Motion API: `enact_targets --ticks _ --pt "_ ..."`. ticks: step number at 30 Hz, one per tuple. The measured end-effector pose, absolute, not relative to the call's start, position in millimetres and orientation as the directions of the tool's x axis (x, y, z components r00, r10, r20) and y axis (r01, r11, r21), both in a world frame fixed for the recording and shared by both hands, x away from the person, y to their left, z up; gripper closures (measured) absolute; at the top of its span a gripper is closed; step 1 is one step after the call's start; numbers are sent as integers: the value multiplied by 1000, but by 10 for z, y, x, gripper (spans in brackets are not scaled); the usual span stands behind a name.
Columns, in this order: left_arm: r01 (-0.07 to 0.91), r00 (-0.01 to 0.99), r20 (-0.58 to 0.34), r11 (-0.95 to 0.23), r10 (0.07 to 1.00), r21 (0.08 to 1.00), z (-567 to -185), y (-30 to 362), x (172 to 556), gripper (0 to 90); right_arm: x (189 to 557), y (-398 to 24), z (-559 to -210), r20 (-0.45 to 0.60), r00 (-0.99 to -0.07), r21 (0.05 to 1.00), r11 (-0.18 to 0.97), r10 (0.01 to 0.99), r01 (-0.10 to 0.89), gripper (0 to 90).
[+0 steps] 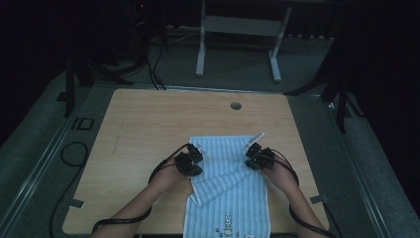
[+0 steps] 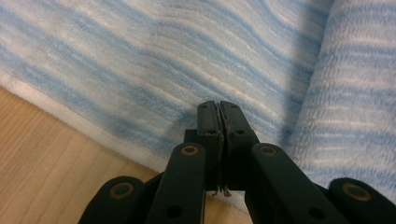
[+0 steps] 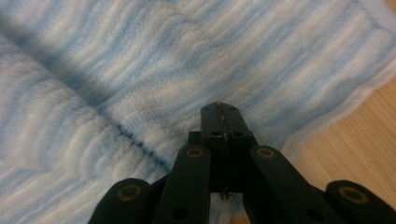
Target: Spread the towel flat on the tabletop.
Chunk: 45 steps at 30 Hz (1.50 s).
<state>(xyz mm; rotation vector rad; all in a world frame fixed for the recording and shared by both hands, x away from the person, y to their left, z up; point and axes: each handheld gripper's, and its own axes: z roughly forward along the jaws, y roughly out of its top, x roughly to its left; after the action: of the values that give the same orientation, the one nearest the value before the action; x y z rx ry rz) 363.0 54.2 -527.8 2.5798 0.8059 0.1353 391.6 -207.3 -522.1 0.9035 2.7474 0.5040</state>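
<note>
Left gripper (image 1: 194, 157), jaws pressed together, nothing between | right gripper (image 1: 253, 155) likewise closed, empty | striped towel (image 1: 223, 151) just ahead of both jaw tips, spread on counter (image 1: 148, 119) | likely smoothing the cloth for folding.

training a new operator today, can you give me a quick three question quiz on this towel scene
1. True or false: both grippers have their jaws shut.
2. What pattern does the towel have? A) red checks B) blue and white stripes C) plain green
3. Fill in: the towel lies on a ____ table.

Key
1. True. The left gripper and the right gripper each show their jaws closed together, with the tips just above the towel's cloth and nothing visibly pinched between them.
2. B. Blue and white stripes, with a fold running across the middle in the high view.
3. Wooden.
</note>
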Motion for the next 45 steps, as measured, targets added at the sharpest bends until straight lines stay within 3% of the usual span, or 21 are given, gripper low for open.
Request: enact_targets --ticks 12,25,31,33,38,45 --pt "545 802 -16 -721 596 428 -5276 643 3969 869 4173 -2072 -5248 -68 -769 395 725 636 564 897" --pt "579 746 96 -713 659 395 -5260 603 4451 868 4603 -1961 -5249 -53 -737 398 691 674 603 897" --pt "626 710 68 -673 701 394 -5247 573 4654 834 4891 -1938 -5238 -86 -709 378 682 700 627 878" --pt "630 708 31 -650 706 424 -5189 567 4635 834 5016 -1983 -5206 -39 -682 374 644 730 668 869" --pt "583 760 0 -682 650 442 -5055 571 4404 835 4818 -2085 -5025 14 -685 440 611 729 659 868" --pt "568 793 -42 -713 608 410 -5186 630 4129 835 4401 -2178 -5147 17 -706 427 634 708 645 868"
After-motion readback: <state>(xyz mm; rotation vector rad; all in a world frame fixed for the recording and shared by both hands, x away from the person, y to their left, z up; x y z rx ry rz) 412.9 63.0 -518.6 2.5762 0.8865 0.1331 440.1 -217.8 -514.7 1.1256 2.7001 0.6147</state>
